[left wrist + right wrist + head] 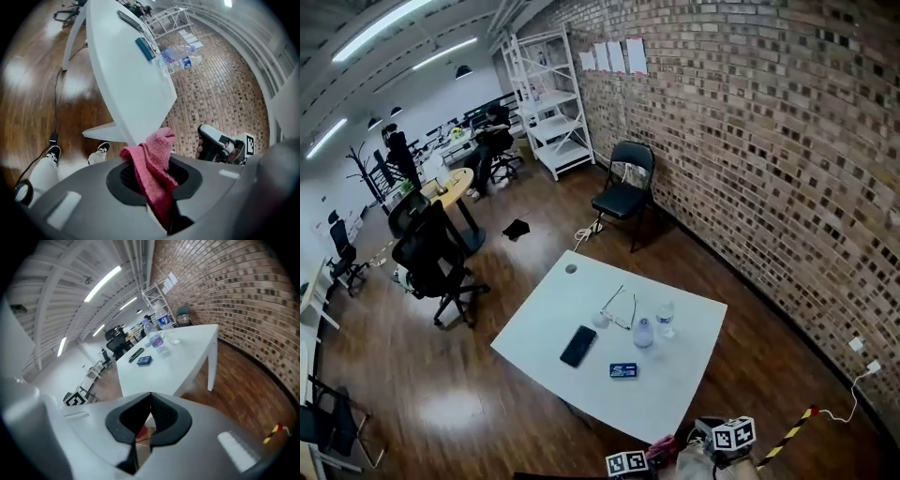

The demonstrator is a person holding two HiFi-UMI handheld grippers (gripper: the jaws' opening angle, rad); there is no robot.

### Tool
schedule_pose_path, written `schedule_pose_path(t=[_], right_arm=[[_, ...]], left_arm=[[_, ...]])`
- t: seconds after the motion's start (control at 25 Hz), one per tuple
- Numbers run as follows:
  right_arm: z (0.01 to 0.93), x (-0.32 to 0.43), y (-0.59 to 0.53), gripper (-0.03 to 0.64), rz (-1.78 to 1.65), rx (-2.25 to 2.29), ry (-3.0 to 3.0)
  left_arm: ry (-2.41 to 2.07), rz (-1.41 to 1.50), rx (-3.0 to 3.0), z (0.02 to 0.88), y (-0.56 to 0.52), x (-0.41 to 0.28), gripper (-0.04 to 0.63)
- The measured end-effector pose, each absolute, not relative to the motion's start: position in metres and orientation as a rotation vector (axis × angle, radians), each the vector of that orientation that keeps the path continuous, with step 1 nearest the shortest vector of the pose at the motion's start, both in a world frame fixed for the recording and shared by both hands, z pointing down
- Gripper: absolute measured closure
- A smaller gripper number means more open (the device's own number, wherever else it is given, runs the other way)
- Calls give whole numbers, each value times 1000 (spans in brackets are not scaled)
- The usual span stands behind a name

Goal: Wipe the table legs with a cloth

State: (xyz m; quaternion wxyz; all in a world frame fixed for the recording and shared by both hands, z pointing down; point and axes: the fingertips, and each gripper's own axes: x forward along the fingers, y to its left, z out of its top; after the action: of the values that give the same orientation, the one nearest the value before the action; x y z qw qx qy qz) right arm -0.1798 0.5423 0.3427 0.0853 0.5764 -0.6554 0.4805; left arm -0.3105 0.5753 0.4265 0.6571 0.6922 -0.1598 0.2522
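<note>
While a pink cloth (157, 154) was clamped in the left tool (152, 185), the right tool (149, 418) was shut, both angled down, worktop (173, 362) ahead.

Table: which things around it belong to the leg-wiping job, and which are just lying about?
For the job: pink cloth clamped in the left tongs; white table; table leg.

Lying about: phone; glasses; water bottle; blue box; black chair.

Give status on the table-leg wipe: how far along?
Done: pink cloth clamped in the left gripper. In hand: both grippers sit by the white table's near corner; right gripper shut, empty. Left: all the wiping; cloth touches no leg yet.
</note>
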Motion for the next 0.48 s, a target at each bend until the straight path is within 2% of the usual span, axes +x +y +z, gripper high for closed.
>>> schedule_pose_path(t=[0.28, 0.36, 0.48], right_arm=[[361, -284, 662, 617, 1653, 2125, -1665], [376, -314, 674, 617, 1680, 2161, -1628], [402, -322, 656, 617, 1661, 2132, -1651]], left_arm=[[-204, 789, 1641, 438, 576, -367, 528], [-168, 866, 1690, 449, 568, -381, 528], [-199, 915, 1800, 462, 537, -374, 528]])
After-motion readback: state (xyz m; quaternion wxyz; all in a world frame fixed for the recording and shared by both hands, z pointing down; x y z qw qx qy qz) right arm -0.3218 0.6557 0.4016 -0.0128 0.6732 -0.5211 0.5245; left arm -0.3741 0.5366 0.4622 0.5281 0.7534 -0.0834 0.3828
